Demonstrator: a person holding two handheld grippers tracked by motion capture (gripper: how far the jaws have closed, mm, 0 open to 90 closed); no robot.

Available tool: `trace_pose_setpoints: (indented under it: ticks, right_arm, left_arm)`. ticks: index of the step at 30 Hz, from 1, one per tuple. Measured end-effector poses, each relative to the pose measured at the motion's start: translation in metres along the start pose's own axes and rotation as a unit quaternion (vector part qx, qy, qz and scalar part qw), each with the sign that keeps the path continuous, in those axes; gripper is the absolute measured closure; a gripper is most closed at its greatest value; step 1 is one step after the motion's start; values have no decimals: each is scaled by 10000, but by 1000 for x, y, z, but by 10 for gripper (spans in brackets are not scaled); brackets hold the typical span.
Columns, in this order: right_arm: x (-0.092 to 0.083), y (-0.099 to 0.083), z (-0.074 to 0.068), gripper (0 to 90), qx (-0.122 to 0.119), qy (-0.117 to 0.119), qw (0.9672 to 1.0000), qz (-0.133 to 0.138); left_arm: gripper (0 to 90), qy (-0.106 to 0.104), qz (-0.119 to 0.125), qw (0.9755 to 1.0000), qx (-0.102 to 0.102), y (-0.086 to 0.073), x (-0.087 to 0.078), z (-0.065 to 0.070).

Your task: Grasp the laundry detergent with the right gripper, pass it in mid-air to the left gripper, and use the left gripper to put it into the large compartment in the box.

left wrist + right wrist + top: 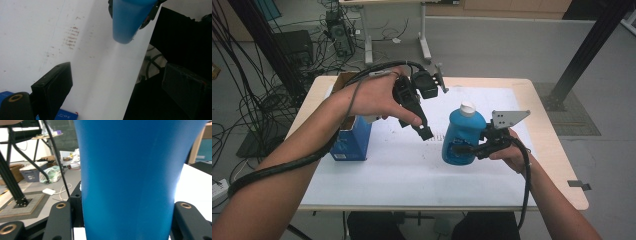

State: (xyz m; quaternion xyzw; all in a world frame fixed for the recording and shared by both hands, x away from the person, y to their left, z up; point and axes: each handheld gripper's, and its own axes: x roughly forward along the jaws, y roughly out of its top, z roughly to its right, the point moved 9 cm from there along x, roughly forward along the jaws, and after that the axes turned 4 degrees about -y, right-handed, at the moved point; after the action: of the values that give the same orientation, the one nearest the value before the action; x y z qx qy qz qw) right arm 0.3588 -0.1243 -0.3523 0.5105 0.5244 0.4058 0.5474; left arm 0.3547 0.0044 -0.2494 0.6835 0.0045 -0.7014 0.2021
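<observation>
The right gripper [476, 148] clamps a blue bottle [462, 136] around its lower body, one jaw on each side, and holds it upright above the white mat [412, 170]. In the left gripper view the bottle's base [126, 30] hangs clear of the mat, so the whole weight sits in that grip. In the right gripper view the bottle's wall [127, 182] flares upward from the jaws.

The left gripper [424, 131] hovers just left of the bottle, angled down toward it, with its jaws spread wide and nothing between them. A blue box [352, 140] stands at the mat's left edge, under the left forearm.

The bottle's white cap [467, 107] is on, and the left gripper seems set to reach for the cap or the body.

Risks, as a judgement: the wall looks smooth and tapers toward the base, so the bottle may slide down through the jaws if the grip eases. A sideways push from the left gripper could tip or twist it in the right gripper's hold, since it is held low and the top is free. A twist on the cap could spin the whole bottle. The left forearm, swinging in, could knock over the box.
</observation>
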Motion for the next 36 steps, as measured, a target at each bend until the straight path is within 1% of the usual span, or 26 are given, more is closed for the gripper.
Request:
trace_pose_setpoints:
  ticks: [1, 4, 5, 8, 9, 10, 11, 13, 14, 15, 19, 25, 27, 28, 29, 32, 33, 36]
  right_arm:
    - [1, 1, -2, 439, -24, 36, 10000, -16]
    - [6, 4, -7, 439, -83, 165, 9998, -71]
    - [7, 5, -9, 439, -118, 188, 9997, -88]
    - [11, 7, -13, 439, -182, 289, 9993, -132]
    - [12, 8, -15, 439, -193, 314, 9992, -143]
    - [12, 8, -15, 439, -193, 314, 9992, -143]
    - [15, 8, -16, 439, -199, 352, 9991, -158]
    - [16, 9, -17, 439, -212, 370, 9990, -164]
    - [18, 9, -19, 438, -230, 418, 9987, -179]
    - [19, 10, -20, 438, -235, 457, 9985, -190]
    - [23, 10, -22, 438, -265, 499, 9982, -205]
    - [29, 11, -28, 438, -298, 632, 9972, -263]
    - [32, 11, -30, 438, -305, 664, 9970, -267]
    - [32, 11, -30, 438, -305, 664, 9970, -267]
    - [35, 11, -31, 438, -324, 685, 9968, -269]
    - [37, 11, -33, 438, -316, 701, 9966, -300]
    - [38, 10, -33, 438, -321, 699, 9966, -306]
    - [39, 10, -34, 438, -315, 714, 9965, -306]
  left_arm:
    - [98, -8, -26, 10000, 49, 1, -1, 2]
    - [98, 24, -45, 10000, 76, 2, -1, 3]
    - [98, 39, -61, 9999, 137, 4, -2, 5]
    - [98, 26, -69, 9998, 178, 5, -2, 7]
    - [98, -9, -82, 9997, 209, 6, -2, 9]
    - [98, -9, -82, 9997, 209, 6, -2, 9]
    - [98, 34, -51, 9996, 270, 8, -1, 10]
    - [98, 9, -40, 9996, 272, 9, 0, 12]
    - [98, -46, -25, 9994, 336, 11, 1, 14]
    - [98, -57, -14, 9993, 365, 12, 2, 16]
    - [101, -109, -13, 9992, 391, 14, 5, 19]
    - [100, -119, -15, 9985, 527, 18, 9, 22]
    - [98, -152, 72, 9983, 551, 21, 11, 25]
    - [98, -152, 72, 9983, 551, 21, 11, 25]
    - [98, -150, 94, 9980, 605, 22, 11, 27]
    - [95, -134, 125, 9978, 632, 23, 12, 29]
    - [96, -174, 155, 9975, 662, 23, 13, 31]
    - [96, -186, 167, 9972, 708, 23, 14, 33]
